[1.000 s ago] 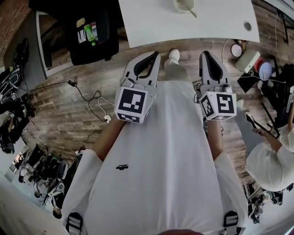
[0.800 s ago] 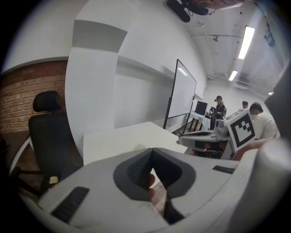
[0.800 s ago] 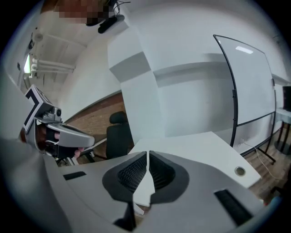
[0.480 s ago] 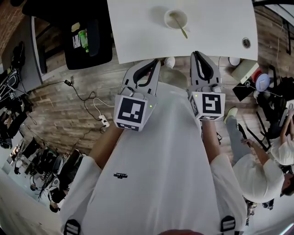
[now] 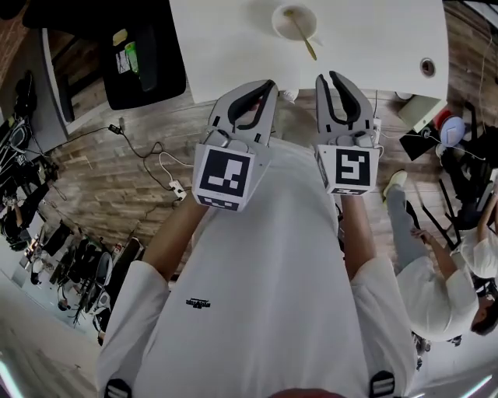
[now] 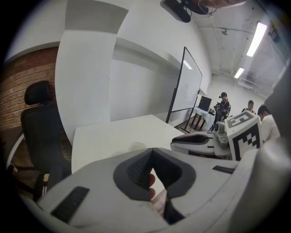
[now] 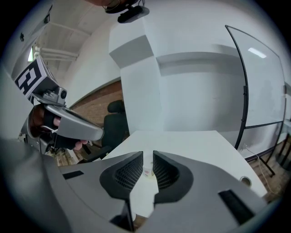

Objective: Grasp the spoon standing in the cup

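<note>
The right gripper (image 5: 334, 78) had just parted its jaws, nothing between them, and, with the left gripper (image 5: 267, 84) pinched shut, had drawn up to the white rectangular table's (image 5: 373, 39) near edge; farther in on that table, the slim golden spoon (image 5: 299, 33) leaned in the round white cup (image 5: 277, 23), so a reach looked close

A white table (image 5: 233, 47) and black office chair (image 5: 159, 74) stand on wood-plank floor (image 5: 117, 186) near a brick wall (image 6: 22, 73).
</note>
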Motion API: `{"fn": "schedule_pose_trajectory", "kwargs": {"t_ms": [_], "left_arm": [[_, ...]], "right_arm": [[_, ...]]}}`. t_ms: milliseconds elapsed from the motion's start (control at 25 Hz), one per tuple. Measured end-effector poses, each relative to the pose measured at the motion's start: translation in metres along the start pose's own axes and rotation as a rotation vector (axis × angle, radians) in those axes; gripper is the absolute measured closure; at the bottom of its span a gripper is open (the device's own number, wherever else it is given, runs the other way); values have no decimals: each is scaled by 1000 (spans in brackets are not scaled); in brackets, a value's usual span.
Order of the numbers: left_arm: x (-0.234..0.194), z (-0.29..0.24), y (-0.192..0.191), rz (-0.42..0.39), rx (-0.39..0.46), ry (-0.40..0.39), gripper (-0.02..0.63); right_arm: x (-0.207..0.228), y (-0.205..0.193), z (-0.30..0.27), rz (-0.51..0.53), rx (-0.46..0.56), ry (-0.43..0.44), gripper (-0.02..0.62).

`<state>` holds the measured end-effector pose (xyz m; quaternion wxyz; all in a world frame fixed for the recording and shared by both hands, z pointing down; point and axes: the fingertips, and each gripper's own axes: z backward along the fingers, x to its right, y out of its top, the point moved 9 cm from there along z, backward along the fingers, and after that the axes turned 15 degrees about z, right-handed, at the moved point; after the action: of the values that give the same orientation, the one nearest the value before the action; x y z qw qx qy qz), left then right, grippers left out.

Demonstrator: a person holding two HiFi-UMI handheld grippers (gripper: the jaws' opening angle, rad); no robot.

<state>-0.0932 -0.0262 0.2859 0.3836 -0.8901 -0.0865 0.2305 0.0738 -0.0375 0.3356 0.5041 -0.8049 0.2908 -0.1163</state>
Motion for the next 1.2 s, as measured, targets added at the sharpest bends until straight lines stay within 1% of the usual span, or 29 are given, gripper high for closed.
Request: {"fn": "schedule_pose_trajectory", "kwargs": {"t_ms": [120,200,360,520,640,760,920,1040,1160,1200], "left_arm": [[-7,-9,-3,10,-5,3,609],[-12,-16,-5,22,-7,7,609],[-20,-25,-10,54,-8,20,609],[-35,-33,-16,113,-34,39,609],[-41,-36,-24,116,-45,39,608],[-46,-41,-30,126,-73,46,609],[-58,-51,-34,123,-72,49,607],[-62,-55,-37,139,-99,56,608],[-64,-58,-39,133,-103,59,607],[-65,-58,-40,139,-115,64,609]], "right_arm": [[-2,-4,-16,22,-12,11,531],[-1,-7,-24,52,-48,28,525],[-1,-17,-42,46,-43,26,511],[-2,-26,-62,74,-77,31,494],[-3,-31,-70,97,-99,31,491],[-5,-36,-76,142,-146,52,489],[-8,-43,-89,143,-168,55,489],[-10,-49,-98,102,-142,35,489],[-10,-52,-102,109,-149,21,489],[-10,-54,-103,117,-159,17,489]]}}
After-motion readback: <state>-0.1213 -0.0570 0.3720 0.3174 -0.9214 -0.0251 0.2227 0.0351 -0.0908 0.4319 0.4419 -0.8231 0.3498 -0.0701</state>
